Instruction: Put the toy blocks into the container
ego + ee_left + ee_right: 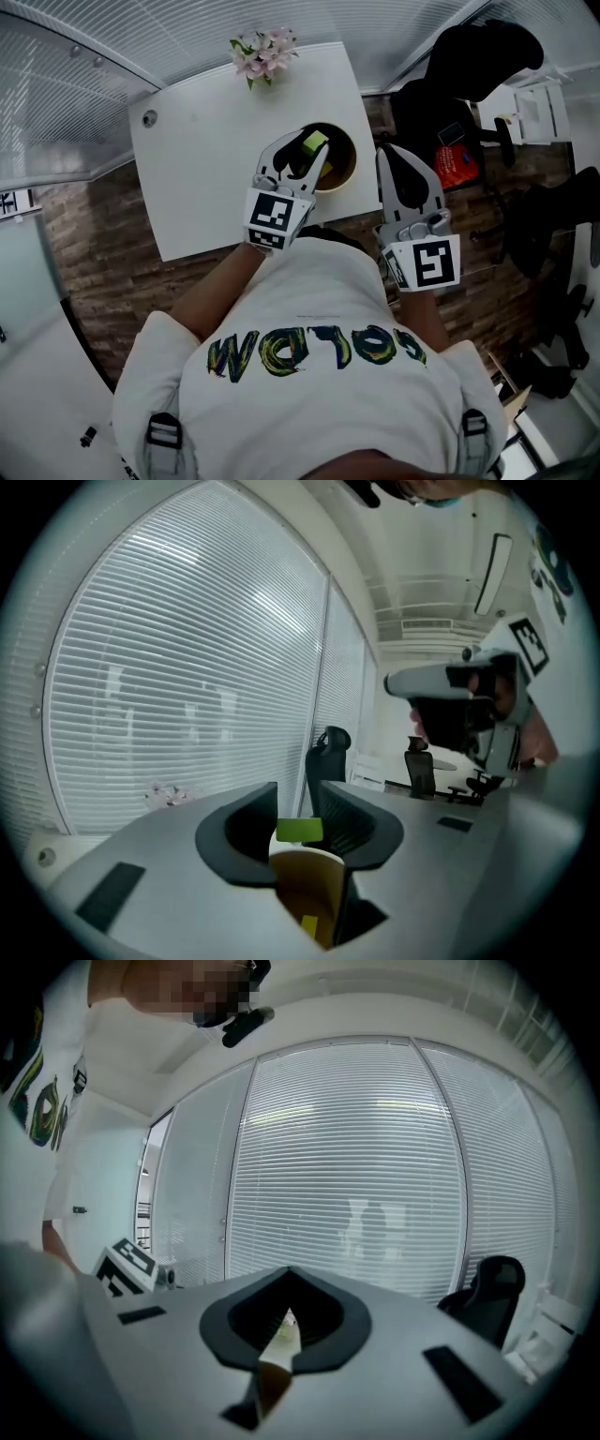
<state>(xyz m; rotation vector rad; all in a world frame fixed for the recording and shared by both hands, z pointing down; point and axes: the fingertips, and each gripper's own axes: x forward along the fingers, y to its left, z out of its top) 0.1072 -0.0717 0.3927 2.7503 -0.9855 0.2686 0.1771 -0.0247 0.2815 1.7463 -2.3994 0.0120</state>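
A round brown container [342, 161] stands near the right front edge of the white table [206, 141]. My left gripper [314, 150] hovers over its mouth, shut on a lime-green toy block [315, 142]. In the left gripper view the green block [300, 831] sits pinched between the jaws of the left gripper [300, 825], just above the container's rim [307, 860], and a yellow block [310, 926] lies inside. My right gripper [386, 159] hangs beside the table's right edge, jaws together and empty; its own view shows the right gripper [286, 1276] with tips meeting.
A pink flower bunch [264, 52] stands at the table's far edge, and a round cable hole [149, 118] is at its left. A black office chair [478, 56] and a red item [457, 164] are to the right. Window blinds run behind the table.
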